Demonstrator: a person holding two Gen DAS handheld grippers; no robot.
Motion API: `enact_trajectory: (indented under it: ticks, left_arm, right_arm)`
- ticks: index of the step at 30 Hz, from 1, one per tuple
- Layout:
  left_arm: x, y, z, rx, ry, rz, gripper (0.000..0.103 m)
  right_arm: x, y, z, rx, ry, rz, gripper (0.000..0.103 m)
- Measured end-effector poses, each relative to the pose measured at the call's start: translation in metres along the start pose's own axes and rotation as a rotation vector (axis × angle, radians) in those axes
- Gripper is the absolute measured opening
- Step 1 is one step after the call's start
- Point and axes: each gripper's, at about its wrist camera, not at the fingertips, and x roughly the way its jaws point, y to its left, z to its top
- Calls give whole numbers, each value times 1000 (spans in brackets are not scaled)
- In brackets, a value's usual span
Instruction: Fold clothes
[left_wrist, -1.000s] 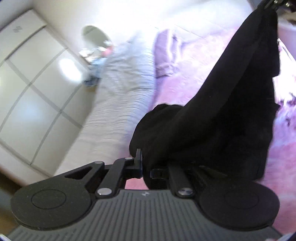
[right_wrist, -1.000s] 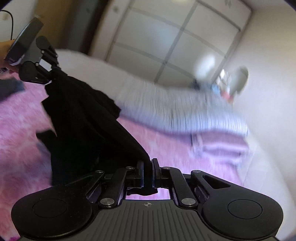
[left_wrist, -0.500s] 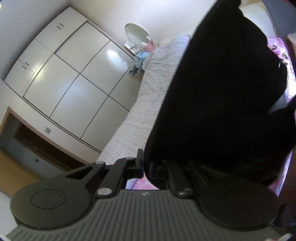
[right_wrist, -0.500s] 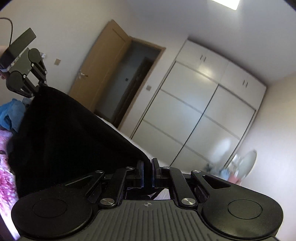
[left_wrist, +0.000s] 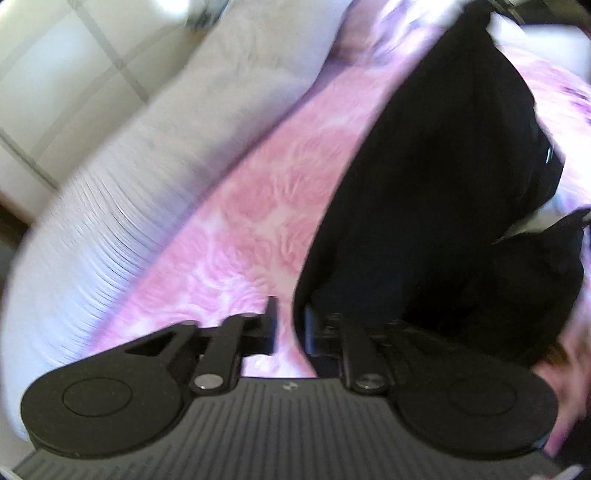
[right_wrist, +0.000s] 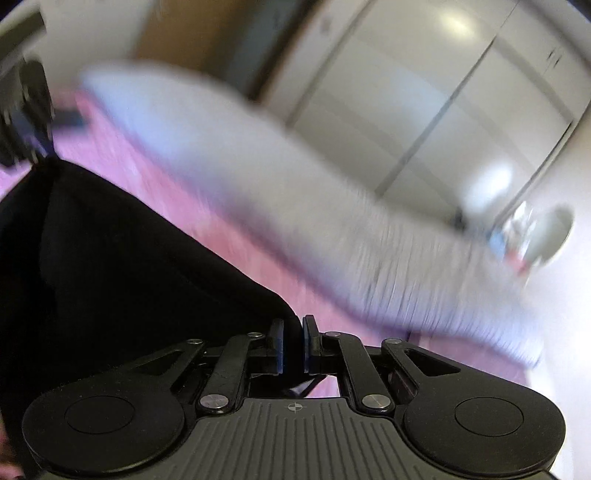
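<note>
A black garment (left_wrist: 443, 184) lies spread over the pink flowered bedspread (left_wrist: 258, 206), filling the right of the left wrist view. My left gripper (left_wrist: 290, 323) is opening: pink bedspread shows in the gap and the garment's edge rests only against the right finger. In the right wrist view the same black cloth (right_wrist: 110, 258) fills the lower left. My right gripper (right_wrist: 293, 345) is opening too, with the garment's corner still between the parted blue pads. The left gripper (right_wrist: 29, 110) shows blurred at the top left there, at the cloth's other corner.
A folded white-grey striped quilt (left_wrist: 147, 166) runs along the far side of the bed. Behind it stand white wardrobe doors (right_wrist: 443, 110), a wooden door and a round mirror (right_wrist: 550, 236). A hand (left_wrist: 569, 384) shows at the lower right of the left wrist view.
Both views have swung from the wardrobe and wall down to the bed. The black garment came down from hanging onto the bedspread. Both pairs of jaws, shut on the cloth before, now stand parted.
</note>
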Motion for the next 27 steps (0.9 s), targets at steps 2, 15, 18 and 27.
enact_trajectory:
  ticks: [2,15,18,27]
  left_arm:
    - [40,25,9,-98,23,-41,23]
    - [-20,-41,-142,-345,198,-175,57]
    - [-45,-81,-179,-427,242,-140,59]
    - [-109,-184,-266,-467,356,90,59]
  right_arm:
    - [84,2,-30,5,199,-47,25]
    - [59,98,-90,261,375,357,57]
    - [48,132,-84,242,345,483,57]
    - [-25,267,-72,-489,-103,741,57]
